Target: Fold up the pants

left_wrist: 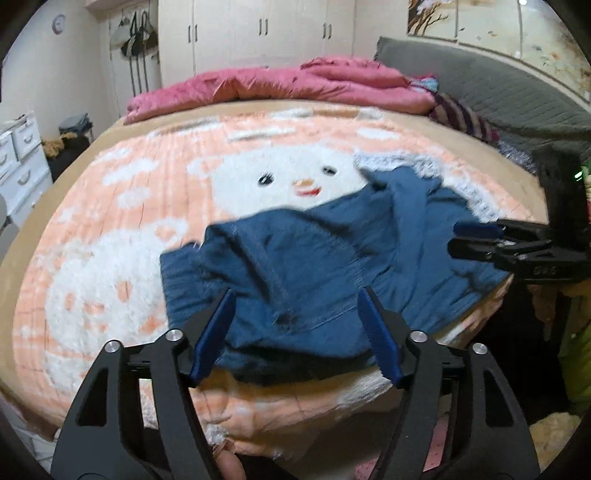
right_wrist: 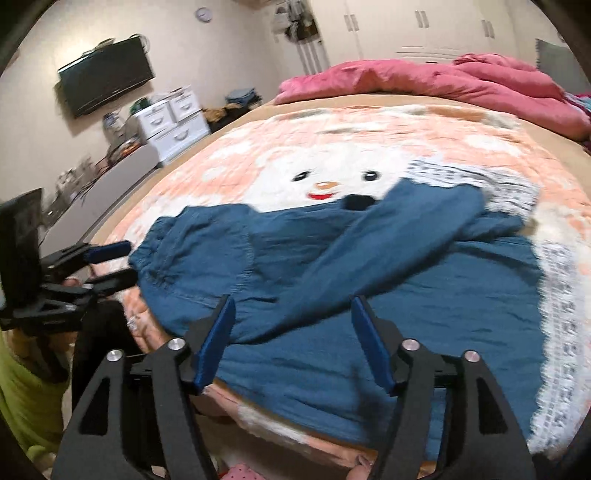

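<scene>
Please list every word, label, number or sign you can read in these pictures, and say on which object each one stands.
None can be read.
Right gripper: small pale marking on its black body, too blurred.
Wall clock: face too small.
Blue pants: no label shows.

1. The pants (right_wrist: 369, 280) are a plain denim blue, with stitching in the same blue along the seams.
2. The blanket (left_wrist: 110, 229) on the bed is peach-orange and white, printed with a white snowman face (black eyes, orange nose, red mouth) and a grey-and-white dotted scarf.
3. The quilt (left_wrist: 295, 88) at the far edge is rose pink.
4. The left gripper (left_wrist: 295, 336) and the right gripper (right_wrist: 293, 343) are black, with blue pads (right_wrist: 216, 343) and silver bolts.
5. The wardrobe (left_wrist: 258, 29) is cream-white with dark handles.
6. The drawers (right_wrist: 173, 118) are white.
7. The television (right_wrist: 107, 75) is black.
8. The headboard (left_wrist: 498, 88) is grey.
</scene>
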Available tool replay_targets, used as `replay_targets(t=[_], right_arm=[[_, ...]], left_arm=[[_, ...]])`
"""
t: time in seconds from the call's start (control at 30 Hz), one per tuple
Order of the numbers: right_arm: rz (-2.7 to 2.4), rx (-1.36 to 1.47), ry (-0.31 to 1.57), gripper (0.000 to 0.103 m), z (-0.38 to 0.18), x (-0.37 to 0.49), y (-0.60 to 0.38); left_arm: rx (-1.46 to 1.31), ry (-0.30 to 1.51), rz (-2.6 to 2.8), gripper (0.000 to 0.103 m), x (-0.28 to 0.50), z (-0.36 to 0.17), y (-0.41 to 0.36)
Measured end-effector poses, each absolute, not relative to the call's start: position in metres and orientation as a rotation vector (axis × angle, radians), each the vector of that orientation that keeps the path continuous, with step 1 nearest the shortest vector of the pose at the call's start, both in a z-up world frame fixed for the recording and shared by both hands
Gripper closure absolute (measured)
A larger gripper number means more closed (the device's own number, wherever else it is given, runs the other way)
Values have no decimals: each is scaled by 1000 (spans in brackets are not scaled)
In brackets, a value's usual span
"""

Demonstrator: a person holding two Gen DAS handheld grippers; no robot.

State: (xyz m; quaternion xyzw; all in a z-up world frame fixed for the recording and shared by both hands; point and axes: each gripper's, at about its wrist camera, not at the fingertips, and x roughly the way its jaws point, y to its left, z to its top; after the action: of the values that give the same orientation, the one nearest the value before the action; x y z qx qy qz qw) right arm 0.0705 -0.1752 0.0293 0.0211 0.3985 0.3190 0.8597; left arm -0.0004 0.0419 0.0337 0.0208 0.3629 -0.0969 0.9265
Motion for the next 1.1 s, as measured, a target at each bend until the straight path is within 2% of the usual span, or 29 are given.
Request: replay_targets(t=[0.27, 0.57, 0.77, 0.9, 0.93, 1.1], right_arm=[[564, 70, 814, 22, 37, 72, -206], [447, 92, 809, 19, 41, 89, -240], [405, 62, 817, 18, 44, 112, -247], [400, 30, 831, 18, 44, 136, -238], [407, 23, 836, 18, 44, 143, -235], [391, -43, 875, 18, 39, 184, -209]], left_arm=[[17, 785, -365, 37, 24, 29, -8], [30, 874, -485, 38, 75, 2, -63], [-26, 956, -500, 54, 114, -19, -71], [-54, 998, -488, 88, 133, -29, -74], [-66, 1008, -483, 93, 136, -32, -74], [-151, 978, -542, 99, 138, -35, -70]])
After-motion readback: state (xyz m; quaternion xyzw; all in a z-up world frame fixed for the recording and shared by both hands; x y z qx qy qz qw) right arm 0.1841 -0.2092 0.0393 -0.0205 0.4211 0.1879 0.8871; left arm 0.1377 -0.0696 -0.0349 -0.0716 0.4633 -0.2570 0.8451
